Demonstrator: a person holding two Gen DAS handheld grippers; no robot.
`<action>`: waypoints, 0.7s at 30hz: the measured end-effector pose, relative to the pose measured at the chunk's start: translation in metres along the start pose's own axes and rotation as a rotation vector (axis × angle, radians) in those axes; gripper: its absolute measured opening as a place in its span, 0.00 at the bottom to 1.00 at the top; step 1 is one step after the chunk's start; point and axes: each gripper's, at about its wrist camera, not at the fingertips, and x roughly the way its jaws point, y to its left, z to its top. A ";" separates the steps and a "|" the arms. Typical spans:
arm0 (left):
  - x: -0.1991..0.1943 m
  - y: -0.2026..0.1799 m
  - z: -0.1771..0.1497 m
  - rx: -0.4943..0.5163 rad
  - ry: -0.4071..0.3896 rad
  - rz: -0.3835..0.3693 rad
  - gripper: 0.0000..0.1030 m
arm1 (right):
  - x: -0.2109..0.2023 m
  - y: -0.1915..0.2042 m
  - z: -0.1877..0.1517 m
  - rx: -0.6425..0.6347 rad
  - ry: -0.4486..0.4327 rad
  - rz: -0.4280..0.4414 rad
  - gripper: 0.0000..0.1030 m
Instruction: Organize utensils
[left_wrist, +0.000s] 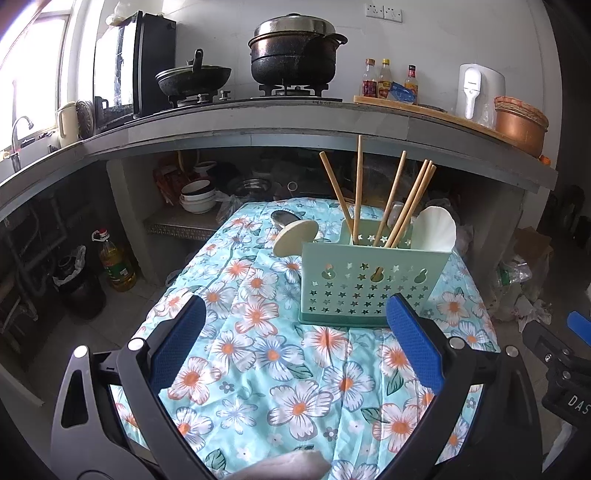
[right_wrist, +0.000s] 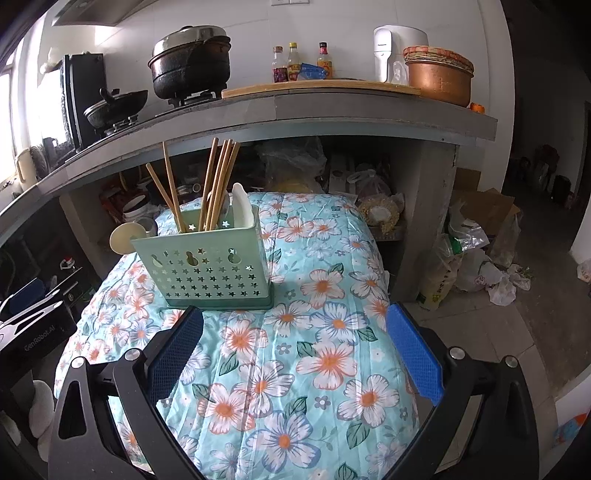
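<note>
A mint-green utensil holder (left_wrist: 369, 284) with star cut-outs stands on the floral cloth (left_wrist: 258, 369). Several wooden chopsticks (left_wrist: 402, 203) and a white rice paddle (left_wrist: 436, 229) stand in it. A cream round-headed spoon (left_wrist: 293, 234) leans at its left end, with a metal spoon (left_wrist: 282, 218) behind. My left gripper (left_wrist: 295, 328) is open and empty, just in front of the holder. In the right wrist view the holder (right_wrist: 207, 269), chopsticks (right_wrist: 218, 177) and paddle (right_wrist: 242, 206) stand ahead to the left; my right gripper (right_wrist: 295, 332) is open and empty over the cloth (right_wrist: 314, 369).
A concrete counter (left_wrist: 295, 118) runs behind the table with a wok (left_wrist: 194, 77), a large black pot (left_wrist: 295, 51), sauce bottles (left_wrist: 384, 79) and a copper pot (left_wrist: 521, 125). Bowls (left_wrist: 197, 197) sit under it. An oil bottle (left_wrist: 116, 266) and plastic bags (right_wrist: 480, 266) lie on the floor.
</note>
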 end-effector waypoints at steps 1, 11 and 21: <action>0.001 -0.001 0.000 0.001 0.005 -0.001 0.92 | 0.000 -0.001 0.000 -0.001 -0.001 -0.005 0.94; -0.002 -0.013 0.003 0.036 0.006 0.005 0.92 | -0.002 -0.010 0.001 0.010 -0.008 -0.012 0.94; -0.004 -0.014 0.003 0.042 0.003 0.026 0.92 | 0.003 -0.004 0.000 -0.012 0.014 -0.002 0.94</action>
